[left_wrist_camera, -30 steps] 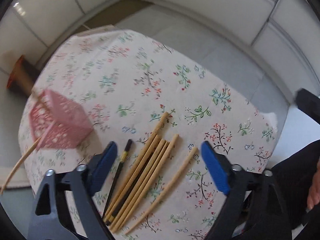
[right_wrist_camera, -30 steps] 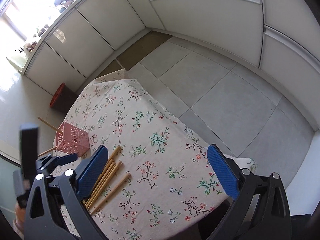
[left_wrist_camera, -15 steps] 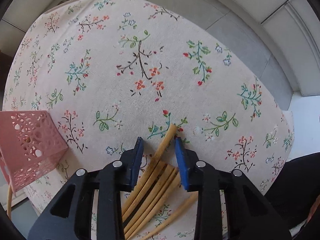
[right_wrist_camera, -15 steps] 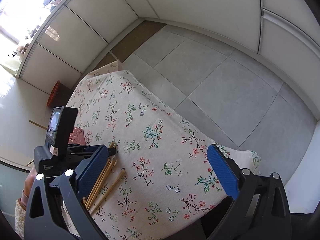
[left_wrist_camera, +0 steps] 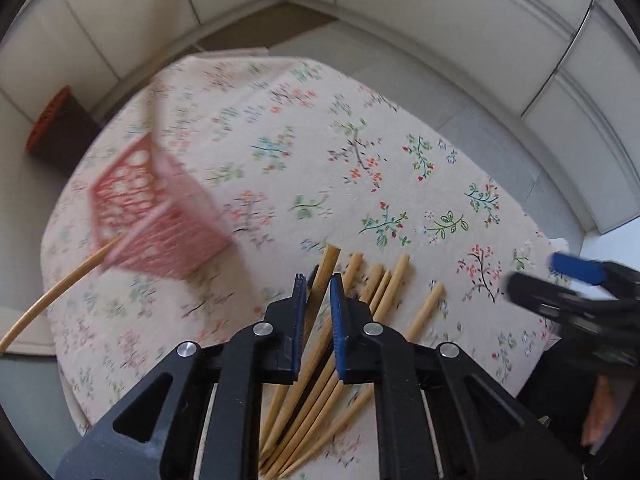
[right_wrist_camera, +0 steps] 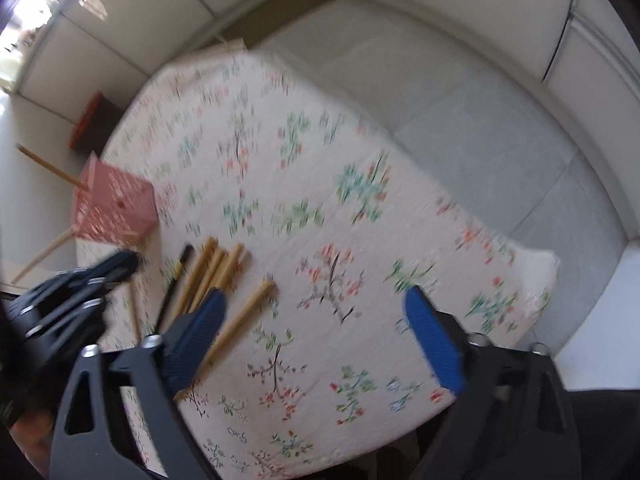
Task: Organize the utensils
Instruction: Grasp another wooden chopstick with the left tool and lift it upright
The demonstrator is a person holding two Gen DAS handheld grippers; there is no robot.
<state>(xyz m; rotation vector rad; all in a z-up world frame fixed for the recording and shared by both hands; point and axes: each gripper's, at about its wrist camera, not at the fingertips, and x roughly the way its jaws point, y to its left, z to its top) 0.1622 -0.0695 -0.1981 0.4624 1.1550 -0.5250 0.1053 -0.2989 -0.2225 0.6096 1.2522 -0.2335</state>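
My left gripper [left_wrist_camera: 318, 284] is shut on one bamboo chopstick [left_wrist_camera: 326, 266] and holds it above the floral tablecloth [left_wrist_camera: 320, 160]. Several more bamboo chopsticks [left_wrist_camera: 380, 292] and one black chopstick lie in a bunch under it; they show in the right wrist view too [right_wrist_camera: 216, 272], with the black chopstick [right_wrist_camera: 176, 276] at their left. A pink perforated holder [left_wrist_camera: 156, 220] stands to the left with chopsticks in it, also in the right wrist view [right_wrist_camera: 114, 208]. My right gripper [right_wrist_camera: 316, 320] is open and empty, over the cloth to the right of the bunch.
The table's right and near edges drop to a grey tiled floor [right_wrist_camera: 480, 120]. A dark bin with a red rim [left_wrist_camera: 52, 128] stands on the floor beyond the table's left side. White cabinet walls ring the room.
My left gripper closed on one chopstick and has lifted back up with it. My right gripper has swung down and left toward the bunch.
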